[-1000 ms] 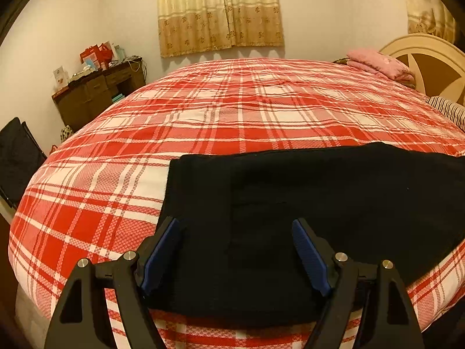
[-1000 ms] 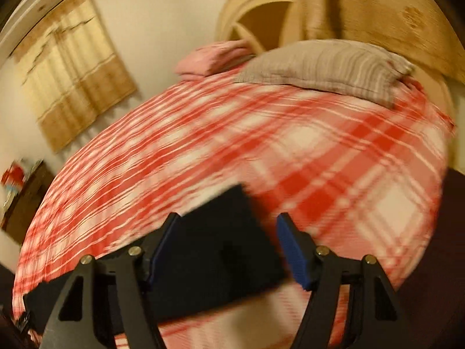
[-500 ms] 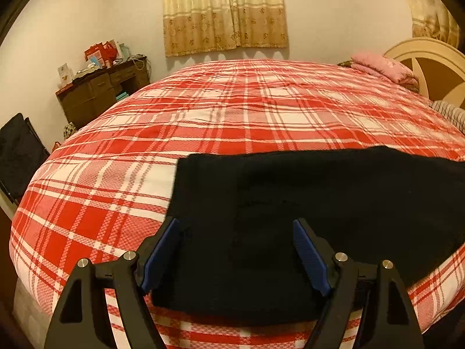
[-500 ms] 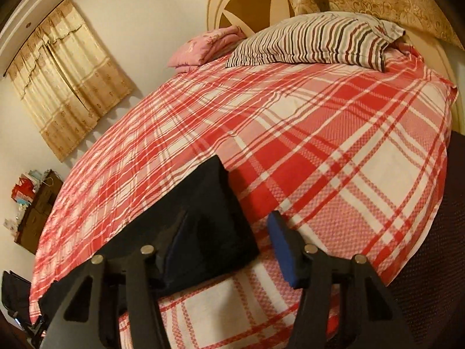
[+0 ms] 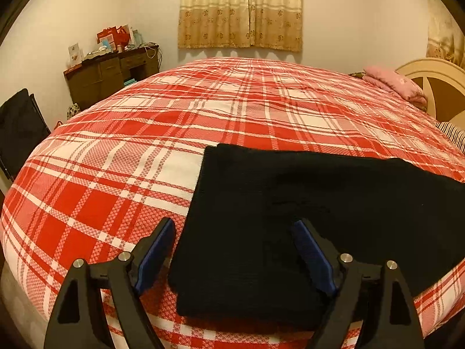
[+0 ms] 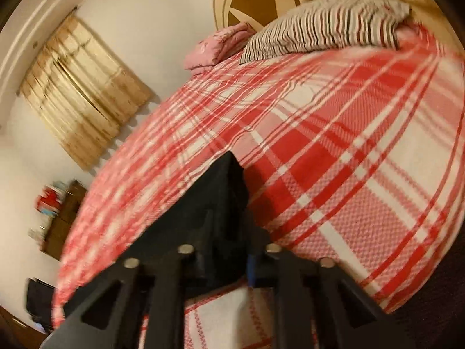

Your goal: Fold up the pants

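Observation:
The black pants (image 5: 290,212) lie flat on the red plaid bed (image 5: 203,116), stretching from the near left corner off to the right. My left gripper (image 5: 235,250) is open, its blue-padded fingers (image 5: 314,258) straddling the pants' left end just above the cloth. In the right wrist view my right gripper (image 6: 232,250) is shut on the right end of the pants (image 6: 221,192), which rises lifted and bunched between the fingers.
A striped pillow (image 6: 325,26) and a pink folded blanket (image 5: 392,83) lie by the cream headboard (image 5: 433,87). A dark wooden dresser (image 5: 107,75) with clutter stands by the far left wall. A curtain (image 5: 241,8) hangs behind the bed. The bed's near edge runs under my grippers.
My right gripper closed on the right end of the pants and lifted it. My left gripper shifted slightly left, staying open over the left end.

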A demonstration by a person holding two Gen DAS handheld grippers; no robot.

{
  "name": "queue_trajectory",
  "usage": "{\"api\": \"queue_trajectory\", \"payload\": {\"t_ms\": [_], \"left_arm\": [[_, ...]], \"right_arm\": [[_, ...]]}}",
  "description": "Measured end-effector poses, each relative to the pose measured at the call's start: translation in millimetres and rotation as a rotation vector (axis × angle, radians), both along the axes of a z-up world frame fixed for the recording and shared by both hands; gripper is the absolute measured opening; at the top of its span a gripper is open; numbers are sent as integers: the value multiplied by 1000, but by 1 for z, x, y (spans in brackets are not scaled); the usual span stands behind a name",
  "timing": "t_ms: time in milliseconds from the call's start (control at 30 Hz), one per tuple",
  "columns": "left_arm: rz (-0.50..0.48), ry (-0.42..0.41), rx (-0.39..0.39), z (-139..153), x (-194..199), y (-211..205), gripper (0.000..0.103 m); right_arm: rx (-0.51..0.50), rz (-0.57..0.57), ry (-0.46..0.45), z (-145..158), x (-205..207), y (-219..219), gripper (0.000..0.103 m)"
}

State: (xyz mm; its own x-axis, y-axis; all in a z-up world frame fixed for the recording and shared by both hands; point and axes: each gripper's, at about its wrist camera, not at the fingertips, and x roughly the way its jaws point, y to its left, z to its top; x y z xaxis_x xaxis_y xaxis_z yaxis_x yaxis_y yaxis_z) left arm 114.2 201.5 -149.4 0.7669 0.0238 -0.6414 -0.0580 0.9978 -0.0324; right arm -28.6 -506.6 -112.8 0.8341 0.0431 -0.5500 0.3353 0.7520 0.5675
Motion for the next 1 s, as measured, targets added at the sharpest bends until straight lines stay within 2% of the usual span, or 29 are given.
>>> {"api": "queue_trajectory", "payload": {"t_ms": [300,633,1000], "left_arm": [[0,4,3,-1,1,-2,89],[-2,9,7,-2,1,-3,92],[1,2,14,-3,-1,-6,95]], "right_arm": [[-66,29,-73,28,-2,26,16],[-140,151,-163,64,10,83,16],[-158,301,-159,58,41,136,16]]}}
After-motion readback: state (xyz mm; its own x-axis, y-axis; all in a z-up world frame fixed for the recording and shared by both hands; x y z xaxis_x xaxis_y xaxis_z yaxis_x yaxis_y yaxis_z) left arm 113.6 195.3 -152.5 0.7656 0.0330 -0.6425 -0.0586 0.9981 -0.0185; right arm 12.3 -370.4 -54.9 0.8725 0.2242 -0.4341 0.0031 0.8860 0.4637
